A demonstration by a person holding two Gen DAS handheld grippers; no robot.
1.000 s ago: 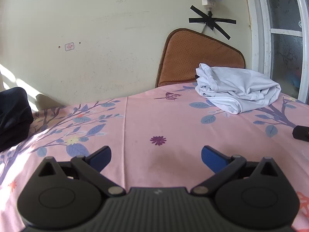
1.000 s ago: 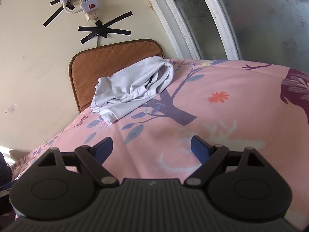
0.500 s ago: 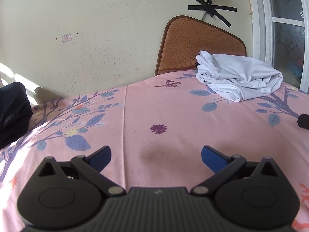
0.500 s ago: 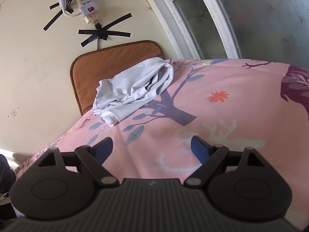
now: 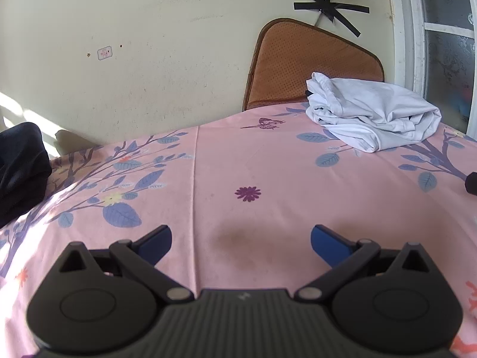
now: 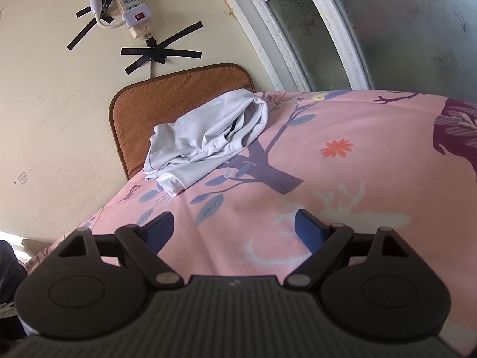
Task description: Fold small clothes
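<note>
At the far side of the pink floral sheet [image 5: 268, 161], a crumpled white garment [image 5: 372, 116] lies in a loose heap, its back edge against a brown perforated cushion [image 5: 298, 65] that leans on the cream wall. Well short of it, the left gripper [image 5: 241, 238] hovers over bare sheet with its blue-tipped fingers [image 5: 158, 240] spread wide and nothing between them. The right gripper [image 6: 234, 229] is likewise released and empty, its jaws apart above the tree print, the garment [image 6: 205, 137] ahead and to its left. A dark cloth [image 5: 21, 170] sits at the sheet's left edge. A power strip [image 6: 132, 10] is taped to the wall.
</note>
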